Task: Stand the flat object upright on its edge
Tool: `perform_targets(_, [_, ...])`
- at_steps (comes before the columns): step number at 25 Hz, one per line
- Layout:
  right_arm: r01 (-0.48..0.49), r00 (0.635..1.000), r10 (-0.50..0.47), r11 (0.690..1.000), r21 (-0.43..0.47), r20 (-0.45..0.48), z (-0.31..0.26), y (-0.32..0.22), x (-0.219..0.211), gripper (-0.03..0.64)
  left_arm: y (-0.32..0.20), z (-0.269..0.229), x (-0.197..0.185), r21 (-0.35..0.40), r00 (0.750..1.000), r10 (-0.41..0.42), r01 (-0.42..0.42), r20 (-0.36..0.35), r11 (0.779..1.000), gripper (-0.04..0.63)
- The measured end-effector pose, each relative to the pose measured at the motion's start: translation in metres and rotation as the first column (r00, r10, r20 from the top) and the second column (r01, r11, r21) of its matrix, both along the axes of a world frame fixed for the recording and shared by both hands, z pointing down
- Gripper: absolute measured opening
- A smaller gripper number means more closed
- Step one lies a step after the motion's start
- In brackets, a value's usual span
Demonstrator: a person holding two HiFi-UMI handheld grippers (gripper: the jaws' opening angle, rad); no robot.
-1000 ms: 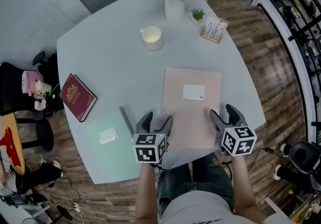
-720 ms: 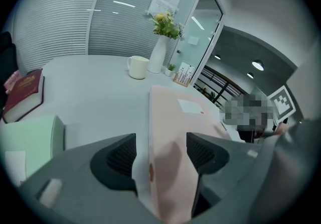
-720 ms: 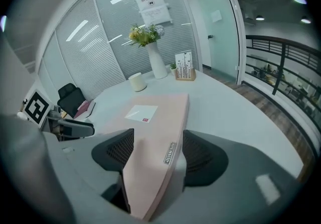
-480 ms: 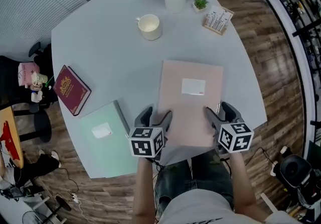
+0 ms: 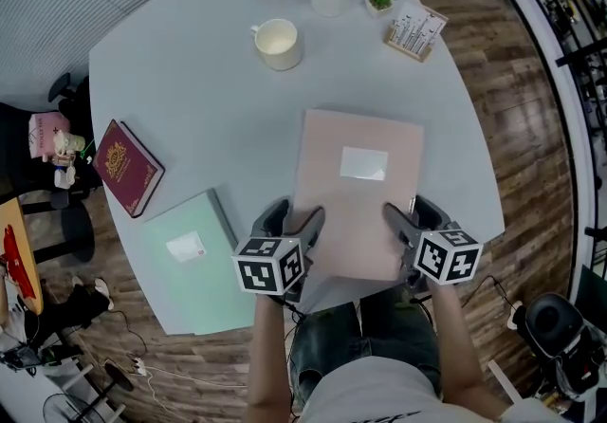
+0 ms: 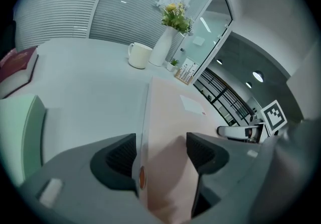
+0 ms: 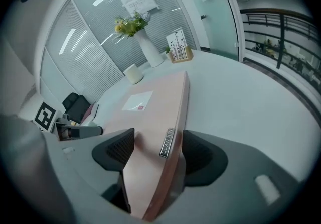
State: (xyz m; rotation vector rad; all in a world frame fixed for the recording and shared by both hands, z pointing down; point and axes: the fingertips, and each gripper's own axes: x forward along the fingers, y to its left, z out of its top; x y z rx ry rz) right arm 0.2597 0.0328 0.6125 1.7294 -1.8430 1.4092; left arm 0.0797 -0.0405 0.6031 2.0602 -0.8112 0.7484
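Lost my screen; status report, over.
Left gripper and right gripper open, straddling near corners of pink folder. Folder flat on table, not yet raised. Green folder left of it, apart.

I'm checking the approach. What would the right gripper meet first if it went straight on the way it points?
The pink folder: its edge lies between the right gripper's open jaws, so it would probably slide further onto it.

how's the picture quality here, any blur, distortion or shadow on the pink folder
Head view: sharp, evenly lit, fisheye curving the table edge, pink folder clear. Left gripper view: heavy fisheye, dark corners, folder's near end blurred and shadowed at the left gripper. Right gripper view: same warp, near edge soft at the right gripper, light streaks on the blinds.
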Motion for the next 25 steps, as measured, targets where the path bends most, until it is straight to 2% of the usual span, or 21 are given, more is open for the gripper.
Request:
perform_targets(5, [-0.013, 0.997, 0.015, 1.000, -0.026, 0.075, 0.003, -0.001, 0.001, 0.331, -0.007, -0.001, 0.005, -0.011, 1.000, 0.008, -0.009, -0.019, 1.000, 0.302])
perform_targets(10, [-0.015, 0.990, 0.022, 0.999, -0.052, 0.138, 0.007, -0.001, 0.000, 0.334, -0.010, -0.003, 0.013, -0.047, 0.997, 0.021, -0.024, -0.079, 0.999, 0.302])
perform_targets(15, [0.002, 0.982, 0.013, 0.997, -0.078, 0.188, 0.008, -0.001, -0.001, 0.336, -0.009, 0.004, 0.015, -0.073, 0.998, 0.053, -0.056, -0.043, 0.996, 0.310])
perform_targets(18, [0.015, 0.983, 0.006, 0.993, -0.113, 0.185, 0.009, -0.002, 0.000, 0.334, -0.010, 0.007, 0.015, -0.093, 0.998, 0.037, -0.042, -0.050, 0.995, 0.318])
perform_targets(22, [0.034, 0.985, -0.003, 0.984, -0.174, 0.175, 0.013, -0.003, 0.000, 0.321, -0.010, 0.012, 0.016, -0.101, 0.999, 0.038, -0.039, -0.016, 0.994, 0.318])
perform_targets(25, [0.034, 0.986, -0.003, 0.982, -0.184, 0.168, 0.013, -0.002, 0.000, 0.316, -0.010, 0.012, 0.015, -0.102, 0.999, 0.042, -0.042, -0.003, 0.994, 0.314])
